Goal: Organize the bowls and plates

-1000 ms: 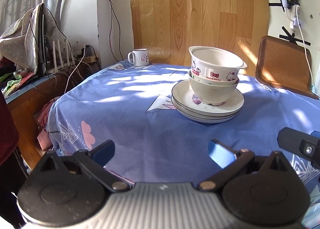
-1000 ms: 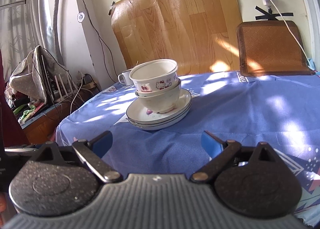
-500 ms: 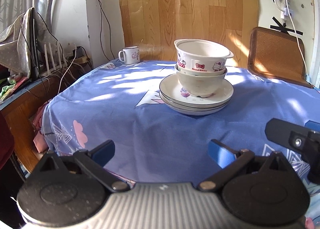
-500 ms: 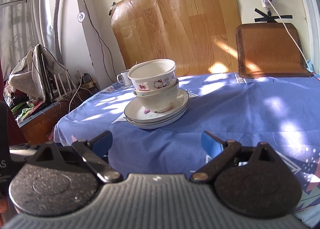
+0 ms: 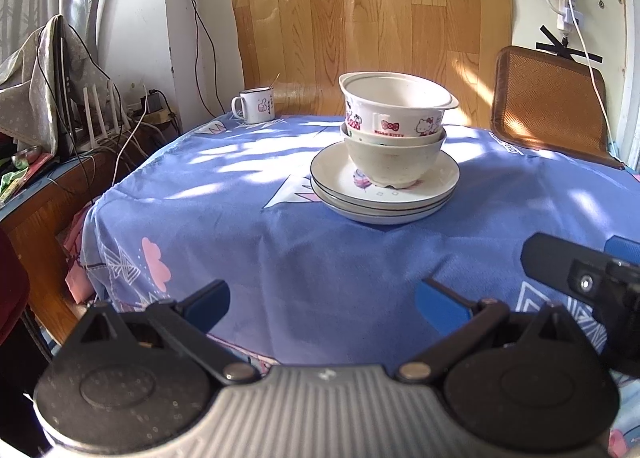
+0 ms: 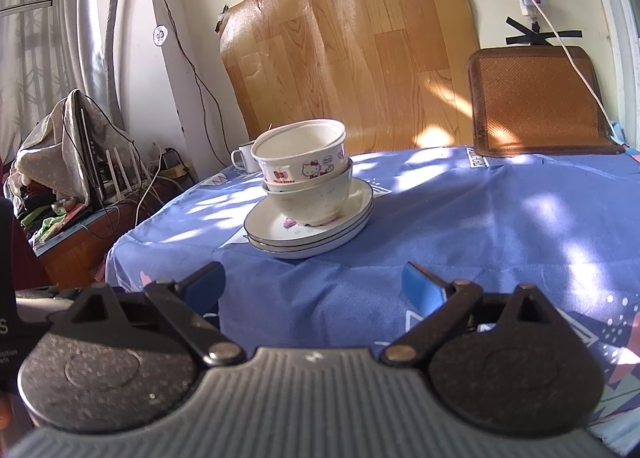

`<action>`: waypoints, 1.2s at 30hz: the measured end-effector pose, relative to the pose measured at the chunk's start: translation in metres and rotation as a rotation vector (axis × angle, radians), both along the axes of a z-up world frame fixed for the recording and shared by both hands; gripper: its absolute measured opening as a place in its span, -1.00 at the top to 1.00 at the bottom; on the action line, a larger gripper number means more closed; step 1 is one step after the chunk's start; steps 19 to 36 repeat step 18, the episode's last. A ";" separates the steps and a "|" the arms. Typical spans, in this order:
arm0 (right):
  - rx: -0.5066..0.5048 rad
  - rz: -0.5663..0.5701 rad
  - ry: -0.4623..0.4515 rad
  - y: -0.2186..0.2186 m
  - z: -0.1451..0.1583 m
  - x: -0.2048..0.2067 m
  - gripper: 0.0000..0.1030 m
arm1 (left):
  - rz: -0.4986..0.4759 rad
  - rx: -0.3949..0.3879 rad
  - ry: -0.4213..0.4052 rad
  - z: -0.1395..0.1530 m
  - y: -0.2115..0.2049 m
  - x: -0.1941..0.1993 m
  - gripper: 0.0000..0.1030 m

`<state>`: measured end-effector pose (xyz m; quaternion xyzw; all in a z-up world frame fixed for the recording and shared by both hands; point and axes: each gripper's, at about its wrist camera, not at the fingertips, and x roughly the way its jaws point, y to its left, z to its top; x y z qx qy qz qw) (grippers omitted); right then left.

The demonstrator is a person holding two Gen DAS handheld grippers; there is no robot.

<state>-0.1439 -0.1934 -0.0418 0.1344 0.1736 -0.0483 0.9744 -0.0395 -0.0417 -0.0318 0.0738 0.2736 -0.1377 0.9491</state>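
Both tools hang level at the near edge of the table (image 5: 280,258), aimed across it. The left gripper (image 5: 322,300) has its blue pads spread wide with nothing between them; the right gripper (image 6: 310,284) is likewise spread and empty, just beside the left one. The plates (image 5: 384,193) are stacked toward the middle of the table, with a plain bowl (image 5: 390,159) on top and a cartoon-printed bowl (image 5: 394,109) nested inside it. Bare blue cloth lies between the pads and the stack. A mug (image 5: 256,105) stands at the far left edge, well apart from the stack, and a woven chair back (image 5: 548,105) rises behind the far right edge.
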 end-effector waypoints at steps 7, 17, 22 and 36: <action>0.001 0.002 0.001 0.000 0.000 0.000 -0.88 | -0.013 -0.002 0.021 -0.003 -0.002 0.001 -1.00; 0.000 0.002 0.000 0.000 -0.001 0.000 -0.88 | -0.028 0.001 -0.008 0.000 -0.003 -0.005 -0.99; 0.000 0.002 0.000 0.000 -0.001 0.000 -0.88 | -0.033 0.002 -0.009 0.001 -0.004 -0.005 -0.99; 0.000 0.002 0.000 0.000 -0.001 0.000 -0.88 | -0.033 0.002 -0.009 0.001 -0.004 -0.005 -0.99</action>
